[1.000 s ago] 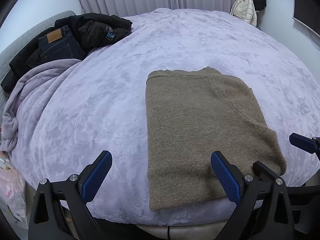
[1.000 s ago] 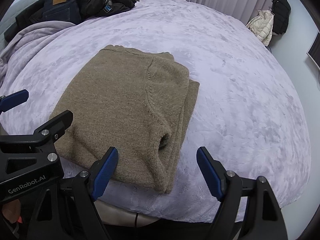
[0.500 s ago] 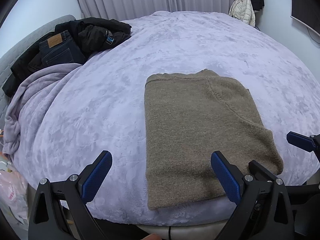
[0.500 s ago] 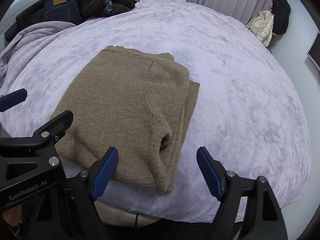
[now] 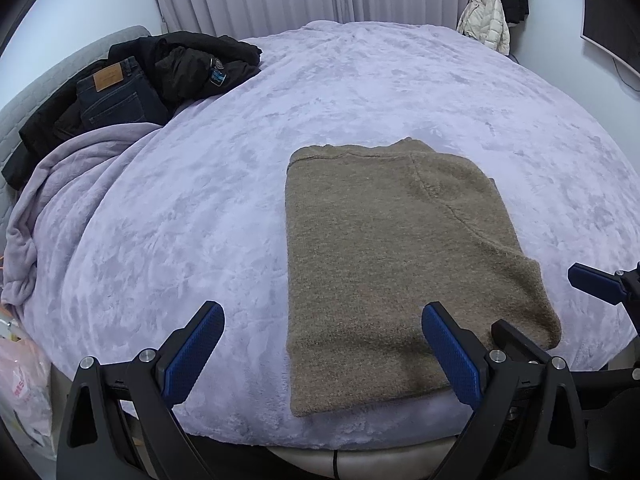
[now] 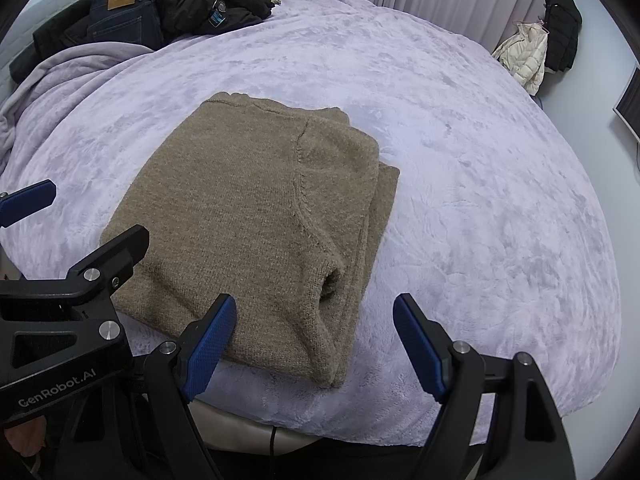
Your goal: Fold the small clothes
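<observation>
Currently, the left wrist view is showing, at the far left edge, a rumpled lilac blanket (image 5: 60, 184) bunching up beside the bed's cover. Above it, in the upper left of the frame, dark jeans (image 5: 116, 96) and a black jacket (image 5: 192, 60) are lying in a pile. The lavender bed cover (image 5: 200, 220) is filling the centre of the frame. Along the bottom edge, the left gripper (image 5: 320, 344) is standing wide apart, its blue pads (image 5: 192, 348) gripping nothing. The folded tan sweater (image 5: 392, 252) is lying flat right of centre, near the bed's lower edge, and the gripper's right finger is overlapping the sweater's lower edge in the picture (contact cannot be determined from this angle). At the upper right, a cream coat (image 5: 486, 20) is hanging against the wall.

In the right wrist view, the left gripper's black body is occupying the lower left of the frame. The sweater (image 6: 256, 232) is sitting centre-left, with its layered fold edges facing the right side and a rolled cuff opening showing near the lower corner. The right gripper (image 6: 316, 344) is spreading wide along the bottom edge and is holding nothing; its left pad (image 6: 210, 340) is overlapping the sweater's lower edge in the picture, while its right pad is hovering over bare cover.
</observation>
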Motion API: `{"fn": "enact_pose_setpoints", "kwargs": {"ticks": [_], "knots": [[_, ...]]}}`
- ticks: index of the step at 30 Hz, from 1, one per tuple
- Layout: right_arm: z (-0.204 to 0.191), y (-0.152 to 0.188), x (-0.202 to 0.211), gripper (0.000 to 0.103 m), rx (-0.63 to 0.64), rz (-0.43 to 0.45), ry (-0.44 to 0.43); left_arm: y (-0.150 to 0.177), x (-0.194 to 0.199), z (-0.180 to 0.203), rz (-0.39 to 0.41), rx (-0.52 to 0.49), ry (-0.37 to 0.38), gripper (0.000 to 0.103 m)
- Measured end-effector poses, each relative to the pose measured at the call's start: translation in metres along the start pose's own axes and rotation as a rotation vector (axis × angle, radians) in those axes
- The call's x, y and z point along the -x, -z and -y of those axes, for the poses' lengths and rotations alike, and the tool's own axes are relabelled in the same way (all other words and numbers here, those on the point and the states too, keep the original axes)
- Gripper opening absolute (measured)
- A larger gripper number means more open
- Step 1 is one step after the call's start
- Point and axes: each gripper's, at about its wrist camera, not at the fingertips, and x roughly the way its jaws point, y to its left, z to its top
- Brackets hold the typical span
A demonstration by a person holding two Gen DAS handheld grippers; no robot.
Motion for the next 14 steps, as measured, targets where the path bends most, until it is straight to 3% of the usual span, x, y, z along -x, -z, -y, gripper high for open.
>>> {"fn": "enact_pose_setpoints", "kwargs": {"ticks": [14], "knots": [[-0.0008,0.0006,-0.0002,0.083,0.006,-0.001,0.001,0.0019,-0.0015,0.0006,-0.004,0.001,-0.01,0.1]]}}
